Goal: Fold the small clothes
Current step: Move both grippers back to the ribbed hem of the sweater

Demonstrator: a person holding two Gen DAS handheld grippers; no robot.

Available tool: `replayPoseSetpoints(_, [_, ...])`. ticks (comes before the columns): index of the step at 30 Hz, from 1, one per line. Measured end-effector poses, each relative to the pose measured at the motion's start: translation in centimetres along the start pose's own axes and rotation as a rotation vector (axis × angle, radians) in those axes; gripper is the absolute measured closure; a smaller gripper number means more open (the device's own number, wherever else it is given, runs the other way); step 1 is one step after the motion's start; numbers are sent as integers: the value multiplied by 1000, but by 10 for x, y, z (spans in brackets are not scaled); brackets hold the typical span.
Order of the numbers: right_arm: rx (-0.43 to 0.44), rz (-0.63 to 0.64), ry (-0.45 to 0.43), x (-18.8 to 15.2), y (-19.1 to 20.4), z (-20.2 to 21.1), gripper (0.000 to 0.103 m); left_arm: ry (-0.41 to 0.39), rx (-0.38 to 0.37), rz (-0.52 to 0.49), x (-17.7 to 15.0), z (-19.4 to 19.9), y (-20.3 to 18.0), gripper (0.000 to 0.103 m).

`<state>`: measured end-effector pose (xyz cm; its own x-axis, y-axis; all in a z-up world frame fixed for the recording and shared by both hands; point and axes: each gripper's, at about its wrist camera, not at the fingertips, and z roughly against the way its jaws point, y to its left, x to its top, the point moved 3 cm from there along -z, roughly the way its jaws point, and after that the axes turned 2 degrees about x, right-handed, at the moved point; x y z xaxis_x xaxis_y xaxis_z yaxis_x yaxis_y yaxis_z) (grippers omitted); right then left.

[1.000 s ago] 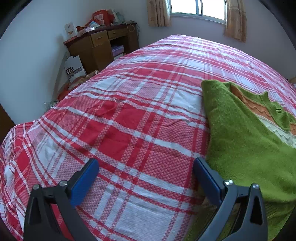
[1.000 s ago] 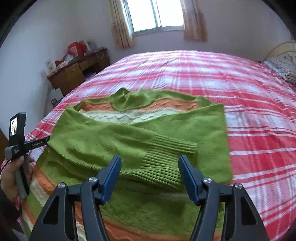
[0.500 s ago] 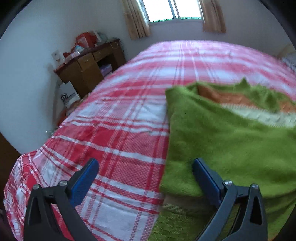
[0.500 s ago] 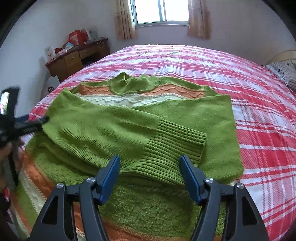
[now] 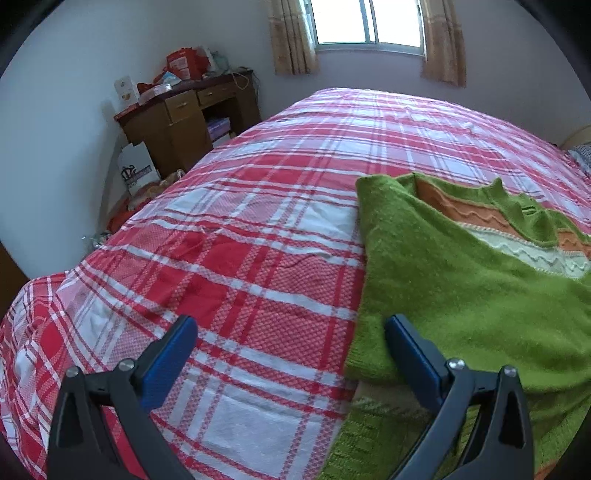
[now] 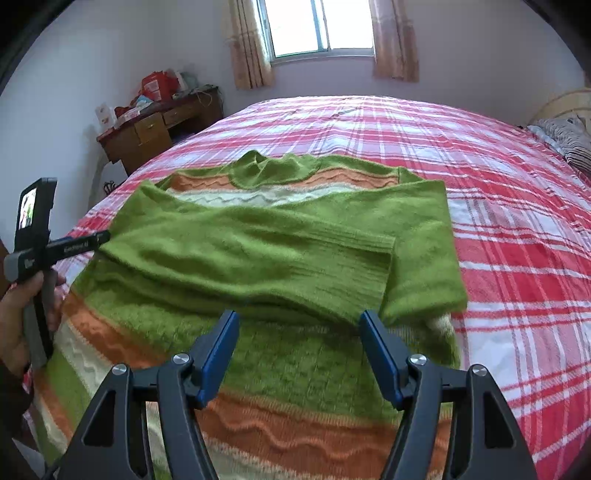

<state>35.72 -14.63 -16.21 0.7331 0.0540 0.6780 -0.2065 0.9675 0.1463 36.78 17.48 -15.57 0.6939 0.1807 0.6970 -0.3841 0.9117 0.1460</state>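
A green sweater (image 6: 266, 258) with orange and cream stripes lies flat on the red plaid bed (image 6: 517, 258), both sleeves folded across its chest. My right gripper (image 6: 299, 332) is open and empty, low over the sweater's lower half, just short of the ribbed cuff (image 6: 369, 251). My left gripper (image 5: 288, 343) is open and empty at the sweater's left edge; its right finger (image 5: 406, 347) is over the green knit (image 5: 461, 288), its left finger over the bedspread (image 5: 221, 277). In the right wrist view the left gripper (image 6: 74, 245) shows at the far left, held by a hand.
A wooden desk (image 5: 184, 118) with clutter stands by the wall beyond the bed's left side, with a white paper bag (image 5: 136, 171) beside it. A pillow (image 6: 565, 136) lies at the far right. A window (image 6: 317, 29) is behind the bed.
My right gripper has pulled back and lifted slightly from the cuff. My left gripper has swung and shifted beside the sweater's left edge. Both stay open.
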Motion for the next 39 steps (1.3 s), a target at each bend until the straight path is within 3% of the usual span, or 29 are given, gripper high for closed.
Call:
replayPoseSetpoints(9, [-11, 28, 27, -21, 8, 16, 35, -27, -28, -37, -10, 18, -2, 0])
replayPoseSetpoints(19, [-30, 23, 31, -36, 9, 31, 35, 4, -101, -67, -32, 36, -4, 0])
replayPoseSetpoints(29, [-30, 27, 38, -60, 17, 51, 35, 16, -177, -109, -65, 68, -5, 0])
replayPoseSetpoints(39, [-27, 42, 46, -89, 22, 82, 35, -3, -229, -162, -111, 117, 20, 0])
